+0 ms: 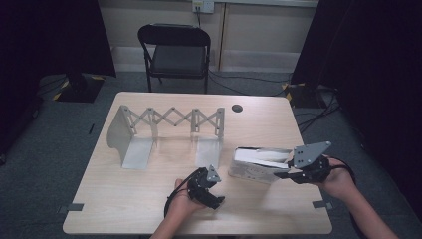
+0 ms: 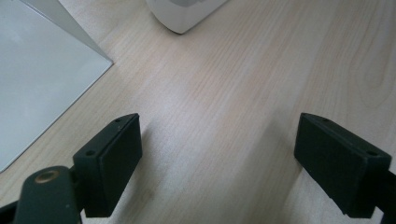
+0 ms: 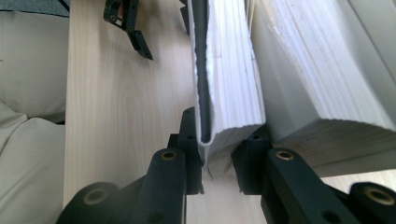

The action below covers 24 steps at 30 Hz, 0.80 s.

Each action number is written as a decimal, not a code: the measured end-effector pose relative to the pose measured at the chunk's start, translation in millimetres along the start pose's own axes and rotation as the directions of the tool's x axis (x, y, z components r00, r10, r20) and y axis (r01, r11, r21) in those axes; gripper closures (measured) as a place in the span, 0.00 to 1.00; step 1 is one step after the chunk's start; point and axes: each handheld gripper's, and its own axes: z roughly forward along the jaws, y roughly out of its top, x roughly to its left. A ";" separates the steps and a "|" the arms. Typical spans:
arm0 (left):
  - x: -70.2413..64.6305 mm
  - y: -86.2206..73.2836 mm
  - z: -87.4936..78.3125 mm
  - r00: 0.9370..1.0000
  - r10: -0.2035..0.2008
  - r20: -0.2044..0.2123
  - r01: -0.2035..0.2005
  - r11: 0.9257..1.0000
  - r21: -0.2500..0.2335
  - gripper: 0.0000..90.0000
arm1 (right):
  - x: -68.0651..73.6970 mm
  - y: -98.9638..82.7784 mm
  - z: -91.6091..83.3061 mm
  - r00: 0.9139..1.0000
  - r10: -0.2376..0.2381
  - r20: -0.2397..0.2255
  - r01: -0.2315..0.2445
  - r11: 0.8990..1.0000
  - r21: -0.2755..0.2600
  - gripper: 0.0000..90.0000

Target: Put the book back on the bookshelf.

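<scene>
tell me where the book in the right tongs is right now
In the high view the book lies at the table's right front, just right of the expanding rack, its end clamped by the right tongs.

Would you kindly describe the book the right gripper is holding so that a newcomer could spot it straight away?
Start at the wooden table and look to its right side, beside the white accordion rack. There two books lie together; the book in question is the thinner one with the dark cover, and the right gripper is clamped on its corner, unlike the thicker book beside it.
</scene>
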 end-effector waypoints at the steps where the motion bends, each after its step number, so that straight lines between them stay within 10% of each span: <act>1: -0.3 -1.2 0.2 1.000 0.000 0.004 0.000 1.000 -0.009 0.16 | 0.0 -0.2 -0.4 1.000 -0.001 -0.003 0.001 1.000 -0.001 0.84; 24: -2.0 -9.9 5.8 0.999 -0.034 -0.022 0.032 0.997 -0.077 0.00 | 0.7 -3.2 -4.9 0.999 0.010 -0.040 -0.010 1.000 -0.009 0.84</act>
